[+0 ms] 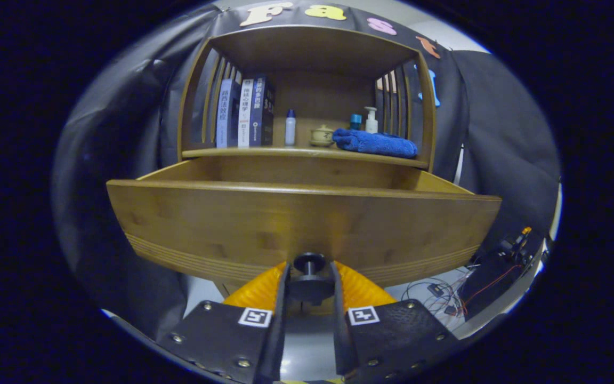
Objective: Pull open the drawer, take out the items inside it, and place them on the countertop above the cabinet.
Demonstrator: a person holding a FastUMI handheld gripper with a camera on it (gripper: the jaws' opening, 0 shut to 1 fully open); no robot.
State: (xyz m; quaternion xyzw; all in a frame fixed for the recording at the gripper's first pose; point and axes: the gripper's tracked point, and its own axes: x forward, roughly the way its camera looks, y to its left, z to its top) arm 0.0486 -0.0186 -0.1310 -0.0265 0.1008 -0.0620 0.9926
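The jaws of the gripper [309, 277] are clamped on the small black round knob [309, 262] at lower centre, while the wide brown wooden drawer [307, 224] stands pulled out just ahead, its interior hidden above and beyond its front panel.

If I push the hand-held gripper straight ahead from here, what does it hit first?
The hand-held gripper has its fingers on either side of the dark round drawer knob, apparently pressing it. Straight ahead it would likely meet the wooden front panel of the pulled-out drawer, just behind the knob.
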